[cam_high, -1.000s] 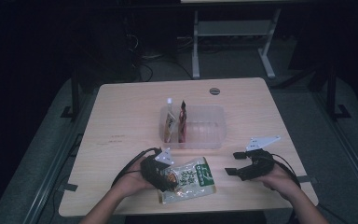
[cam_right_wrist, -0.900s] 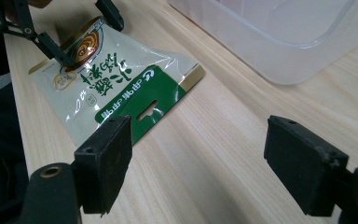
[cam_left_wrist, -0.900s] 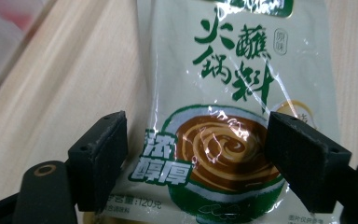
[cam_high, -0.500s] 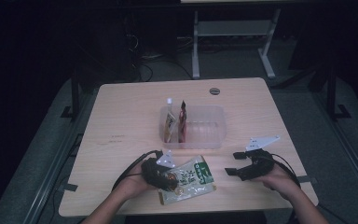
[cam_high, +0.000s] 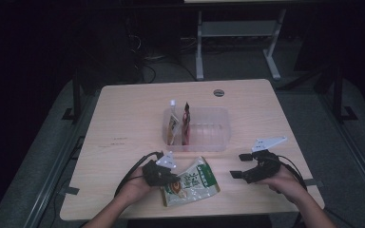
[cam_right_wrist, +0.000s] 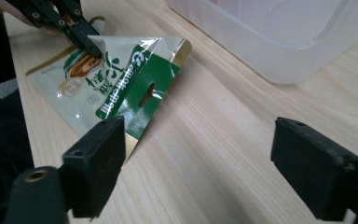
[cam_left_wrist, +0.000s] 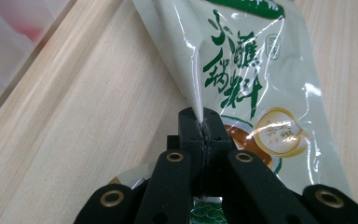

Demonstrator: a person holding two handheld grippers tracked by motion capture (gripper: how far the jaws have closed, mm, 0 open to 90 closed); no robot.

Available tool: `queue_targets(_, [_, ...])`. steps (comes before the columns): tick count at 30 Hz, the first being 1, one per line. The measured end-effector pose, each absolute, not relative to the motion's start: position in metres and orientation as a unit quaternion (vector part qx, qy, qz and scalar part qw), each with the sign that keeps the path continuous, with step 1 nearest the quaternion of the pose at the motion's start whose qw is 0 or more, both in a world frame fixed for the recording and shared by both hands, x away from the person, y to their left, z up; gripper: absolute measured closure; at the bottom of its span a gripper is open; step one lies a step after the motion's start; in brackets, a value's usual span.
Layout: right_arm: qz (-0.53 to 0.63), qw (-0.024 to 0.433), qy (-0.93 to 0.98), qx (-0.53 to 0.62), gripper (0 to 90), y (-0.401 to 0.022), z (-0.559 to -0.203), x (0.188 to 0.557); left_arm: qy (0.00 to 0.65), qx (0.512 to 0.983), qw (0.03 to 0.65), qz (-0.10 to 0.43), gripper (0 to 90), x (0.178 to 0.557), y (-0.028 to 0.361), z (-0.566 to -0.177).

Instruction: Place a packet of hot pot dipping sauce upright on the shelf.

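Near table's 6 o'clock edge: left gripper (cam_high: 167,177) jaws pinching green-white pouch (cam_high: 192,183) fold; pouch bottom hidden behind jaws. Right gripper (cam_high: 241,166) at 4 o'clock, jaws spread, empty. Clear bin (cam_high: 208,129) contents hard to read.

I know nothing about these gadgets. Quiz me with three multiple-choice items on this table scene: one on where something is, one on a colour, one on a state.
1. Where does the clear bin sit relative to the snack packet?
A. Farther from the person
B. Nearer the person
C. Under it

2. What colour is the packet's top band?
A. Blue
B. Green
C. Purple

3. How is the right gripper?
A. Shut on the packet
B. Shut on the bin
C. Open, holding nothing

Answers: 1 A, in the high view the bin lies beyond the packet. 2 B, the band reads green in the right gripper view. 3 C, its jaws stand wide apart over bare wood, while the left gripper pinches the packet.
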State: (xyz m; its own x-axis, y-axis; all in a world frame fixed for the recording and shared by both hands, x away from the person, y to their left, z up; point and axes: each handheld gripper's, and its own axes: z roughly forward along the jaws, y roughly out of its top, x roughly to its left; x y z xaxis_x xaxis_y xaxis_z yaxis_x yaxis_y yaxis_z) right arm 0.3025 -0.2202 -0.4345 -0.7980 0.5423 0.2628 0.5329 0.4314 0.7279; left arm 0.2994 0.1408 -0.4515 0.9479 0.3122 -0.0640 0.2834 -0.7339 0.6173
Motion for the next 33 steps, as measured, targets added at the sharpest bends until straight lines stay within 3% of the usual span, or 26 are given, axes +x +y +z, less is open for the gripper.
queue_targets(10, [0.463, -0.018, 0.830, 0.311, 20.4, -0.218, -0.427, 0.303, 0.155, 0.900, 0.406, 0.035, 89.8, 0.301, 0.161, -0.426])
queue_targets(26, [0.509, -0.071, 0.819, 0.255, 21.4, -0.168, -0.416, 0.319, 0.135, 0.888, 0.437, 0.051, 89.7, 0.297, 0.168, -0.409])
queue_targets(33, [0.518, -0.100, 0.813, 0.247, 26.7, -0.149, -0.420, 0.331, 0.131, 0.884, 0.446, 0.056, 89.7, 0.295, 0.168, -0.407])
